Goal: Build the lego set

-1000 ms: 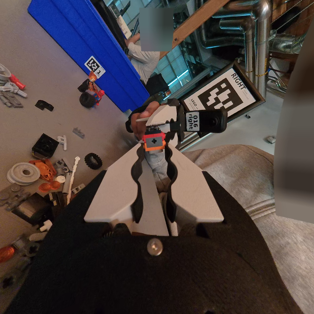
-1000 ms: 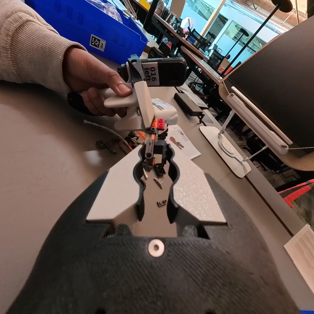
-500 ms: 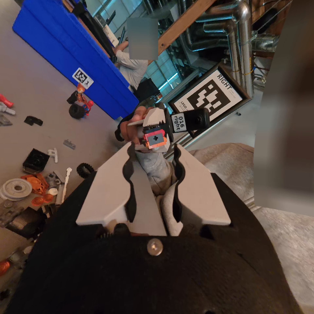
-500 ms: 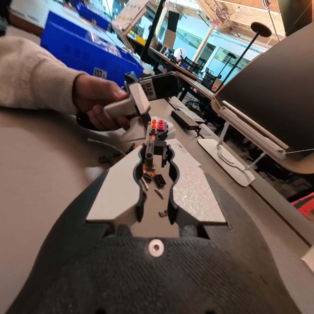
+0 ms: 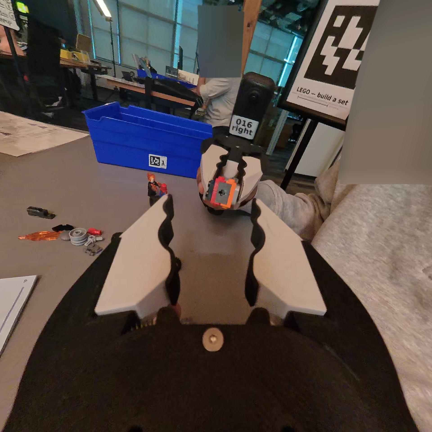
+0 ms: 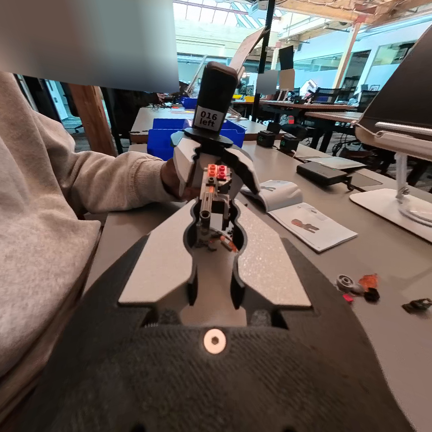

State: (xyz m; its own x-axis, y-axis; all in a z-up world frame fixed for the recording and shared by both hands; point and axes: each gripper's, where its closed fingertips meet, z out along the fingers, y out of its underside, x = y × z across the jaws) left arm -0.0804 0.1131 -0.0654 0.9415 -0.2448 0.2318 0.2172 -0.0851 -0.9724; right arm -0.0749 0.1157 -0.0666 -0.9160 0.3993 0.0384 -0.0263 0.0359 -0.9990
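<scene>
Room: open workshop with glass walls, long desks and a grey table (image 5: 70, 191) under both tools.
Left gripper (image 5: 211, 205): jaws spread wide with nothing between them, only bare tabletop showing through the gap.
Right gripper (image 6: 214, 208): jaws narrowed onto the lego assembly (image 6: 214, 187), clamped at its grey and black lower part.
Lego assembly: held off the table straight ahead of the left gripper, its red, grey and orange end (image 5: 222, 192) facing that tool; red and orange studded bricks (image 6: 217, 171) sit at the far tip.
Minifigures (image 5: 156, 185): two, upright, just beyond the left finger's tip.
Blue bin (image 5: 145, 138): farther ahead, behind the minifigures.
Loose parts (image 5: 77, 236): grey wheel, orange flame piece and small bits, to the left gripper's left.
Instruction booklet (image 6: 304, 222): open, ahead and right of the right gripper.
</scene>
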